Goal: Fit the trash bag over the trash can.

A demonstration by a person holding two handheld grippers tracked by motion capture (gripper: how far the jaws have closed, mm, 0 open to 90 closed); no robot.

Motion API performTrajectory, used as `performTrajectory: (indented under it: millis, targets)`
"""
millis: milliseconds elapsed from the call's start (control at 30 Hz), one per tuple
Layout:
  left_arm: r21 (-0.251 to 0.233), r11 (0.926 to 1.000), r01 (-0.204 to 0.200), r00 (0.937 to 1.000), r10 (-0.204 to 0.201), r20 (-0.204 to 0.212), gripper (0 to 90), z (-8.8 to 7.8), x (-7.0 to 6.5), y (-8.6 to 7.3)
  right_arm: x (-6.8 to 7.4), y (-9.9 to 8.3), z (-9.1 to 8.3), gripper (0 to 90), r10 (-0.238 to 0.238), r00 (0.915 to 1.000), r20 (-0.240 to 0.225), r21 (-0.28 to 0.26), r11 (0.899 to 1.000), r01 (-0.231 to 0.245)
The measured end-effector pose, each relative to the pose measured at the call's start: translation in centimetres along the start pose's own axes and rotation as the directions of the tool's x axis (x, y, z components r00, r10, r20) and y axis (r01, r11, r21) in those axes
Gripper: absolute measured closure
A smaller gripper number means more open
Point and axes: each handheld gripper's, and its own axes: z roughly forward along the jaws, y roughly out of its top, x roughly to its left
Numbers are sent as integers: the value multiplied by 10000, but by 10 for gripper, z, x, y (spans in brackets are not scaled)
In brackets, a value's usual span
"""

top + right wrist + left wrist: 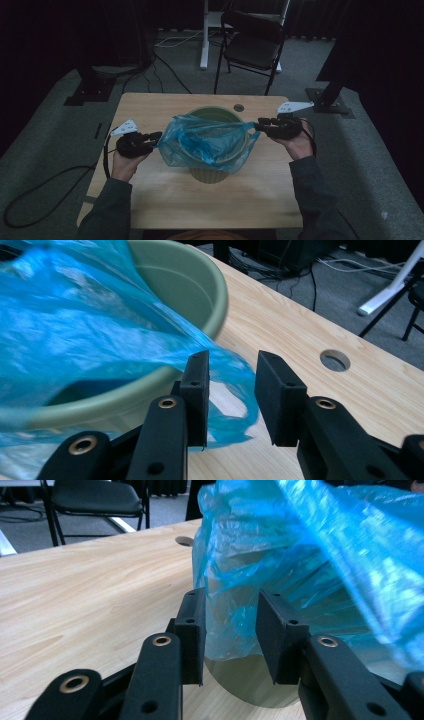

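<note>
I have the blue bag draped over the green bin mid-counter. My left gripper and right gripper are both spread, plastic loose between the jaws. I'd re-pinch the hem and pull it below the rim evenly. The bin holds just bag plastic.

sleeves: dark grey-green | hand-held gripper: black, brass-ringed holes
</note>
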Motion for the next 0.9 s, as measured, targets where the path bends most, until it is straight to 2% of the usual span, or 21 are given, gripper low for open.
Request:
performTrajectory:
  millis: [167,333,400,467,667,800,900]
  targets:
    - [-303,9995,-34,10000,31,-86,630,-10,0,7,8,7,-5,658,-40,9990,-446,-259,9997,28]
    - [-571,9983,-107,9998,98,-160,614,-18,1,16,15,12,-1,644,-130,9961,-878,-338,9994,101]
    - [-618,9980,-94,9999,86,-131,607,-19,1,18,16,13,0,639,-112,9945,-1040,-400,9992,70]
    - [-773,9967,-229,9997,231,11,596,-20,-1,27,18,15,4,632,-92,9929,-1186,-376,9993,48]
    - [-934,9950,-352,9984,391,408,559,-12,-5,45,22,17,11,624,-141,9897,-1428,-273,9996,103]
    - [-1244,9916,-353,9953,462,856,513,-4,-8,49,23,17,16,614,-42,9859,-1675,-293,9996,-8]
    - [-1105,9932,-373,9956,465,816,499,3,-10,51,24,16,20,608,-51,9868,-1619,-141,9999,28]
